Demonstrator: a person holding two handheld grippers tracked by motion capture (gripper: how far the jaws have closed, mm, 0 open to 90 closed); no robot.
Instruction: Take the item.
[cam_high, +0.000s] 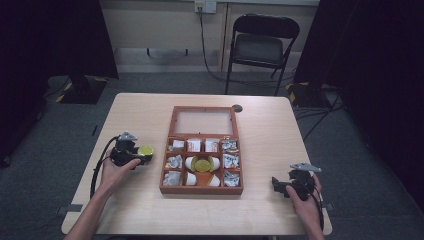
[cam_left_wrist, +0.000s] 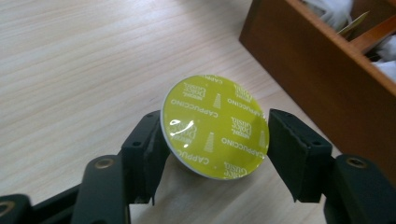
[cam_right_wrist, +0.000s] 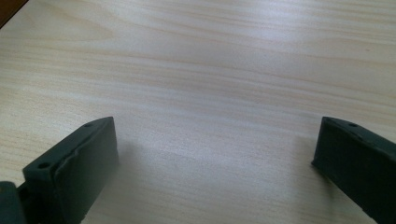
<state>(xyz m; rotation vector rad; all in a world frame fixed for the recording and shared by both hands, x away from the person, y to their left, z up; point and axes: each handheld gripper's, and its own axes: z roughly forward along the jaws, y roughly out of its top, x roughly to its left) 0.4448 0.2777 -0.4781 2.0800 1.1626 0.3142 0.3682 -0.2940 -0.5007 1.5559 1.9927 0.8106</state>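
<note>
A round coffee capsule (cam_left_wrist: 215, 125) with a yellow-green foil lid printed "Cappuccino" sits between the jaws of my left gripper (cam_high: 143, 155), just above the table, left of the wooden box (cam_high: 201, 190). Both black jaws press against its rim, so the gripper is shut on it. The box holds several silver and white packets, white capsules and another yellow-lidded capsule (cam_high: 202, 163) in its middle compartment. My right gripper (cam_high: 276, 185) rests near the table's front right corner, jaws wide open over bare wood (cam_right_wrist: 215, 93), with nothing between them.
The box's glass-paned lid (cam_high: 204, 121) lies open flat behind it. Its brown side wall (cam_left_wrist: 317, 70) stands close to the right of the held capsule. A small dark disc (cam_high: 237, 108) lies at the table's far edge. A folding chair (cam_high: 260, 45) stands beyond.
</note>
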